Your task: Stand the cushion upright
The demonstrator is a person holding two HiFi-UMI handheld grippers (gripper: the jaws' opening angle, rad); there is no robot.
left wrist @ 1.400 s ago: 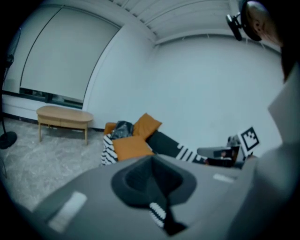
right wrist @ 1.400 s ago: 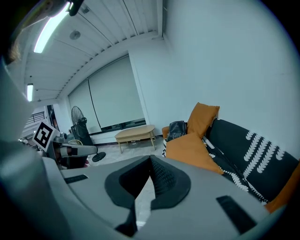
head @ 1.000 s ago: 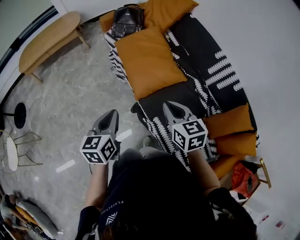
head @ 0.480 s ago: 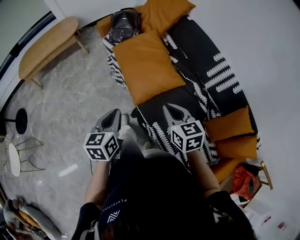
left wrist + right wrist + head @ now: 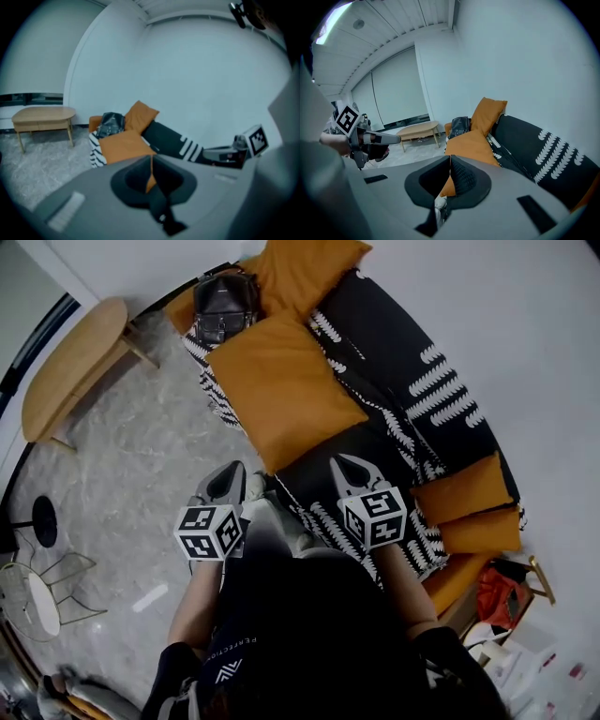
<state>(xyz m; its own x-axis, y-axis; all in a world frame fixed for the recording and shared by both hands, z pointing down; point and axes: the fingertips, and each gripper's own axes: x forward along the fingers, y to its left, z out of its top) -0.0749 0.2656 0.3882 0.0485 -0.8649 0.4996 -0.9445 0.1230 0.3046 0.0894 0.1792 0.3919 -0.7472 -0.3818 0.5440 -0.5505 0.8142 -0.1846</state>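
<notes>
Standing at the far left, a wooden table is seen on the floor. The left gripper is held over the floor beside the sofa, its fingers clenched on nothing. The cushion is laid flat on the sofa seat, next to a black bag. The right gripper is held over the seat, near the cushion but apart from it, fingers clenched and empty.

— What's the cushion made of?
— I see matt orange cloth; the sofa is black-and-white patterned fabric. The bag looks like glossy black leather.
— And the floor?
— Smooth grey marbled stone; the side table is pale, smooth wood.
</notes>
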